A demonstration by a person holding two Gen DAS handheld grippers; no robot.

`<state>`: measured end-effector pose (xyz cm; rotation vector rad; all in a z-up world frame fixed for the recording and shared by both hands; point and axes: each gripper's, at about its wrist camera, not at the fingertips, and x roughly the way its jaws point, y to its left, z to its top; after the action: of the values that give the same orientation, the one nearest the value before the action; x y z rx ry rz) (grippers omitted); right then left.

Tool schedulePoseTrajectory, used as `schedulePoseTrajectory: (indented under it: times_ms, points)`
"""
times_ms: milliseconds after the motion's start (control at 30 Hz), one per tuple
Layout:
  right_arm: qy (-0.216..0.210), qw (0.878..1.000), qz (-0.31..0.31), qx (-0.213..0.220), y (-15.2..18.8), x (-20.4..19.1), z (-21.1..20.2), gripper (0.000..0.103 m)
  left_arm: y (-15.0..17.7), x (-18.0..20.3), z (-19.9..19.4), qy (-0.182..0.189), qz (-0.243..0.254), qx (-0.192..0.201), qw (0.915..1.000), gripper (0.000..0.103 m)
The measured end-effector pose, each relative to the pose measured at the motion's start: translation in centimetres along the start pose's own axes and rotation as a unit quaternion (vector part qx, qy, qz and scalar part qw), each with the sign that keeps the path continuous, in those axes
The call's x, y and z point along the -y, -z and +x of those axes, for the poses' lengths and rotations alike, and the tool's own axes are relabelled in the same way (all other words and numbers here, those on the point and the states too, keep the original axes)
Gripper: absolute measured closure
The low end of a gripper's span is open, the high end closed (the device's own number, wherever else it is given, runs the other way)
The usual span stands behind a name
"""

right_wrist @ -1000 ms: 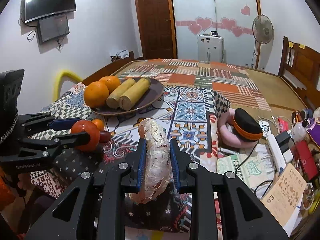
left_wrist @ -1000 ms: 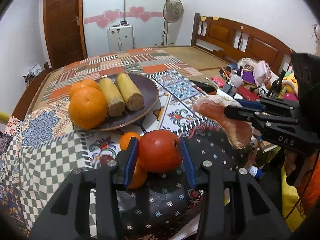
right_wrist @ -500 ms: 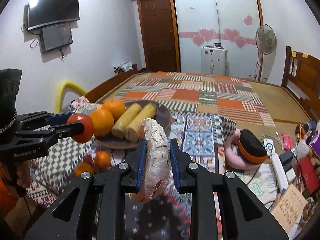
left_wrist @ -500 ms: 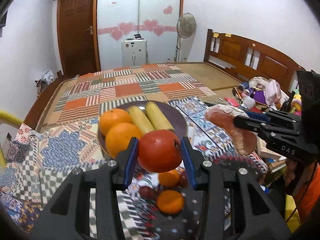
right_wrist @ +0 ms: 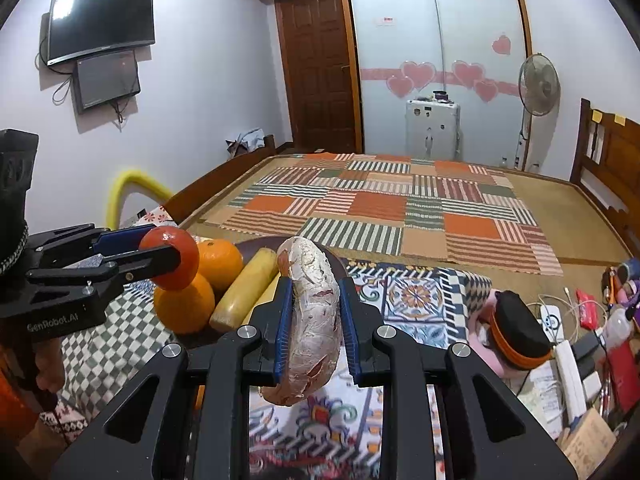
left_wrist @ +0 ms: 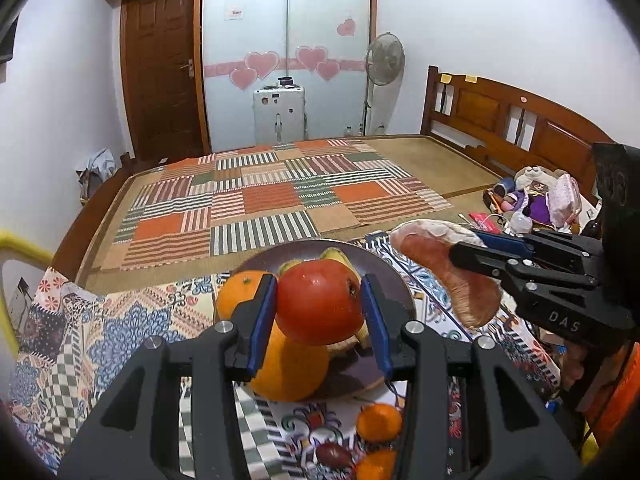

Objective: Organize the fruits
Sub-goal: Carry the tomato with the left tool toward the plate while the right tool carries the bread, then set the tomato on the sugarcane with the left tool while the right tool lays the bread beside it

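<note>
Left wrist view: the left gripper (left_wrist: 318,312) jaws clamp a smooth, firm round red tomato (left_wrist: 318,303) across its middle; the right gripper (right_wrist: 314,330) jaws pinch a soft, plastic-wrapped pinkish sausage-shaped piece (right_wrist: 312,320) midway, likely slippery.

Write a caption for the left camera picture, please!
Left claw carries a red tomato toward the plate of oranges.

Left gripper (left_wrist: 320,312) body: matt black plastic, with bright metal screw heads and ribbed blue pads. Tomato (left_wrist: 318,302): smooth, glossy red skin. Sweet potato (right_wrist: 310,320): rough, flaking, dull skin. Oranges (right_wrist: 184,304): finely dimpled, semi-matt peel. Plate (left_wrist: 384,276): smooth brown glaze. Bed cover (right_wrist: 400,208): woven patchwork cloth. Headboard (left_wrist: 516,120): varnished wood.
</note>
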<state>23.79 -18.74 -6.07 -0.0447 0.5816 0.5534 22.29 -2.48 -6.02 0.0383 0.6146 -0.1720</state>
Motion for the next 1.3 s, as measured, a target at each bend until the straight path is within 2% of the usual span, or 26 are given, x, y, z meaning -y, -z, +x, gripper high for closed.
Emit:
schedulePoseTrajectory:
  times_ms: [333,800,1300]
  points:
    - [0.013,1.0,0.004,-0.022,-0.7,0.1,3.7,0.082,-1.3,-0.5,3.3,0.003,-0.001,-0.016,0.9999,0.06]
    - [0.023,0.998,0.011,-0.056,-0.8,-0.1,6.8,0.082,-1.2,-0.3,7.2,0.017,-0.018,-0.048,0.9985,0.06]
    - [0.02,0.996,0.012,-0.082,-0.8,0.0,7.9,0.082,-1.4,0.4,7.9,0.013,-0.007,-0.049,0.9987,0.059]
